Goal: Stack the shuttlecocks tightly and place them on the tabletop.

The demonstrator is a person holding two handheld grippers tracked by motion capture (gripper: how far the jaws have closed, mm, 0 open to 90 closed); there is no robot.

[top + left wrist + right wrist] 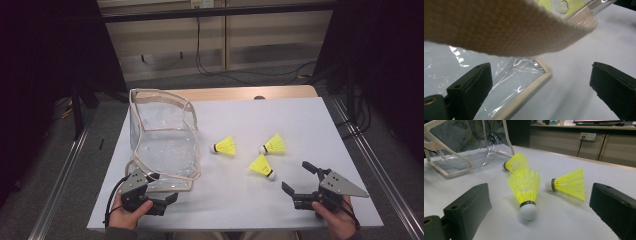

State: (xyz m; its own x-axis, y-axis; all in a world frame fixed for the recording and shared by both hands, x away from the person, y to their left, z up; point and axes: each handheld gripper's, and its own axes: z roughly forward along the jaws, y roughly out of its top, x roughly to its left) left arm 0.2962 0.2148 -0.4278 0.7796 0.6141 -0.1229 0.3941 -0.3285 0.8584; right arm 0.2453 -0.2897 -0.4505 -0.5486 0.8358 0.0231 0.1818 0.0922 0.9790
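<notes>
Lying at the centre right of the high view, three yellow plastic shuttlecocks with white cork heads rest on the white table, the nearest just ahead of the right gripper, whose jaws are spread wide and hold nothing. At lower left, the left gripper (jaws also wide apart) sits at the bottom edge of the clear plastic bag with beige fabric trim, its beige strap crossing the top of the left gripper view.

A white tabletop with a wooden far edge stands on grey floor. Beyond it, black cables trail down from a wall socket along pale cabinets.
</notes>
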